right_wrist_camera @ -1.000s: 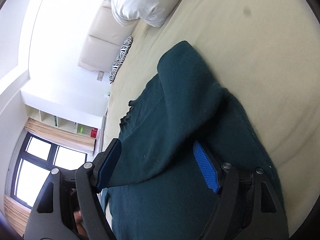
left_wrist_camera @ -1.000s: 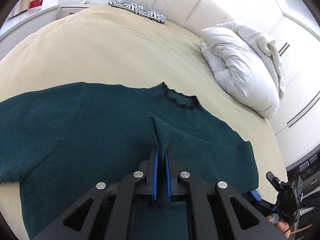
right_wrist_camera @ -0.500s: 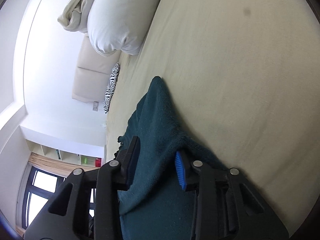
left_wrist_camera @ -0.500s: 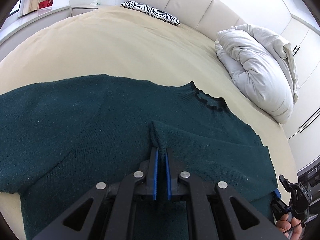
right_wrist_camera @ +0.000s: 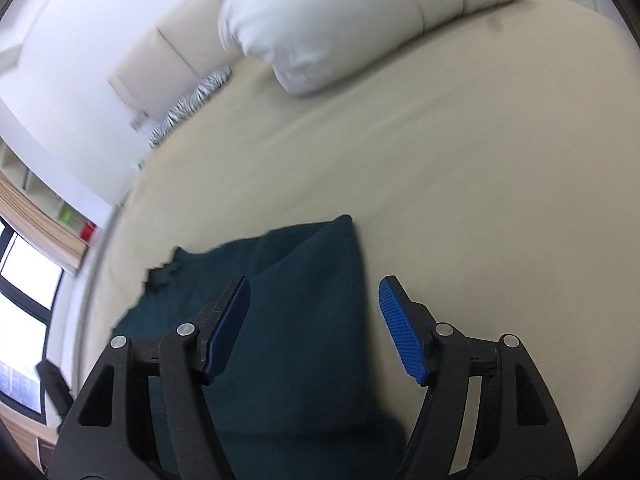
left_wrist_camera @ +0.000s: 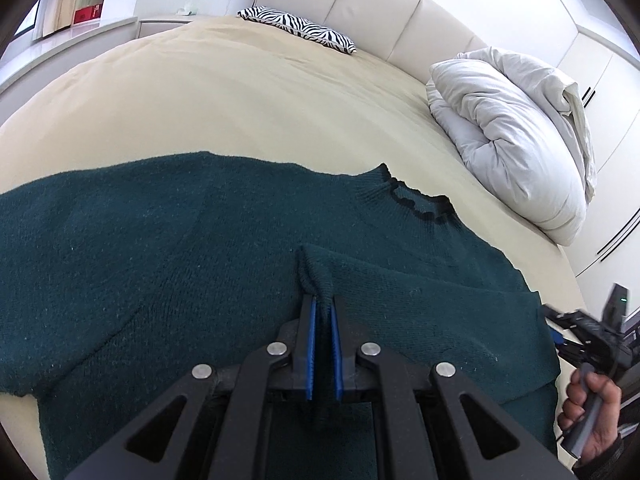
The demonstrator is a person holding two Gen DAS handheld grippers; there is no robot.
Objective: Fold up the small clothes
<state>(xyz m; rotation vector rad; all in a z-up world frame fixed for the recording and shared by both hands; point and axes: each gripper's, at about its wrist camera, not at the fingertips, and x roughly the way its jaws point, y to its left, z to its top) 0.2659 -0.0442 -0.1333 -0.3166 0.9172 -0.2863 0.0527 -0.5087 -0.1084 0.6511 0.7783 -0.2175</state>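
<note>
A dark green knit sweater [left_wrist_camera: 200, 248] lies spread on the beige bed, collar [left_wrist_camera: 416, 204] toward the pillows. Its right sleeve [left_wrist_camera: 420, 300] is folded in over the body. My left gripper [left_wrist_camera: 322, 308] is shut on the sleeve's cuff [left_wrist_camera: 314, 268] and holds it over the middle of the sweater. In the right wrist view, my right gripper [right_wrist_camera: 314, 304] is open and empty above the sweater's folded edge [right_wrist_camera: 304, 320]. The right gripper also shows in the left wrist view [left_wrist_camera: 592, 332], held in a hand at the far right.
A white duvet [left_wrist_camera: 516, 132] is bunched at the right side of the bed [left_wrist_camera: 240, 100]. A zebra-print pillow [left_wrist_camera: 296, 28] lies against the cream headboard [left_wrist_camera: 380, 4]. A windowsill shelf runs along the left.
The right gripper closed in on the sweater's edge, then opened wide, let go and swung back over the edge. The left gripper kept hold of the cuff and carried it further across the body.
</note>
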